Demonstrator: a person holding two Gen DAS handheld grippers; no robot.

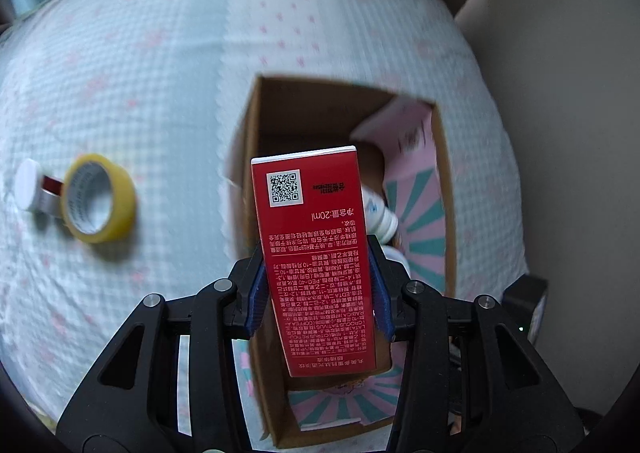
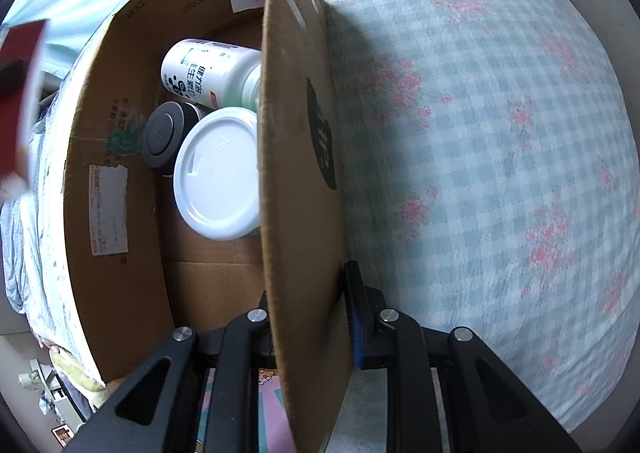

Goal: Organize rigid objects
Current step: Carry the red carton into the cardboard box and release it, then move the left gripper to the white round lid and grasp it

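A quilted bedcover (image 1: 120, 73) with a pale check and pink flower print fills both views, and a cardboard box (image 1: 256, 141) sits open on it. The right gripper (image 2: 312, 317) is clamped on one wall of the box (image 2: 296, 173), one pad outside and the other hidden inside, so it seems to be steadying the box.

Inside the box lie a white bottle (image 2: 208, 73) on its side, a jar with a wide white lid (image 2: 218, 173) and, touching it, a smaller container with a dark grey lid (image 2: 162, 135). The corner of the box floor nearest the right gripper looks bare.

The left gripper (image 1: 318, 285) is closed on a red carton (image 1: 316, 253) printed with white text and a square code. Its blue pads press the carton's two long sides near the lower half. The carton's long axis runs along the fingers and points steeply down, with its far end over the box opening. The box therefore lies straight ahead of and below the carton, so the coming move is probably a lowering into the box and then a release, and the left hand is the one placed for it. In the right wrist view the red carton (image 2: 20, 93) shows at the left edge, outside the box's far wall.

Well apart from the box, on the cover, a roll of yellow tape (image 1: 100, 199) stands on edge, and a small white-capped tube (image 1: 34, 189) lies touching it. Both are not yet packed.
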